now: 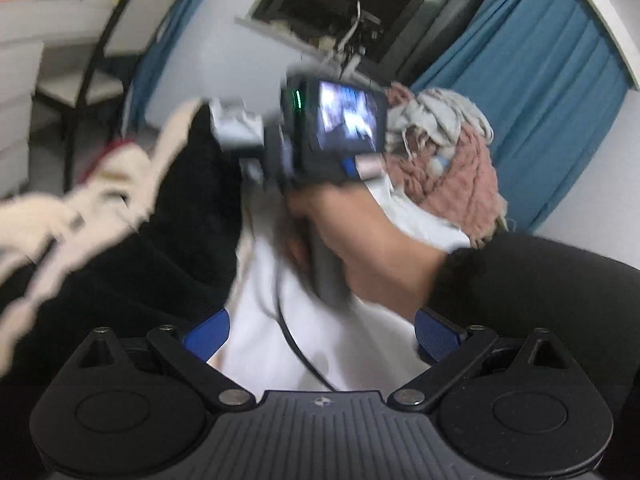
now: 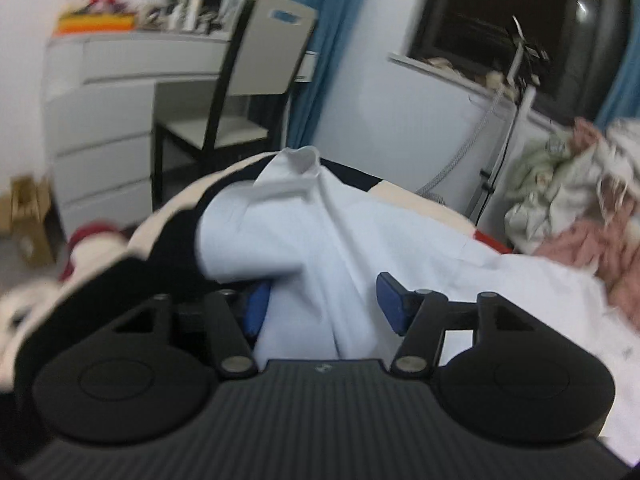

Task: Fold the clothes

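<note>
While the white shirt (image 2: 320,240) lies rumpled on the bed (image 2: 420,196), both the right gripper (image 2: 324,304) and left gripper (image 1: 320,332) gape wide, so pinch one layer cleanly.

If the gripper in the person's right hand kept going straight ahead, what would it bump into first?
Most likely the white shirt: its cloth already bunches between the open right gripper fingers, collar ahead. Blur makes depth uncertain.
</note>
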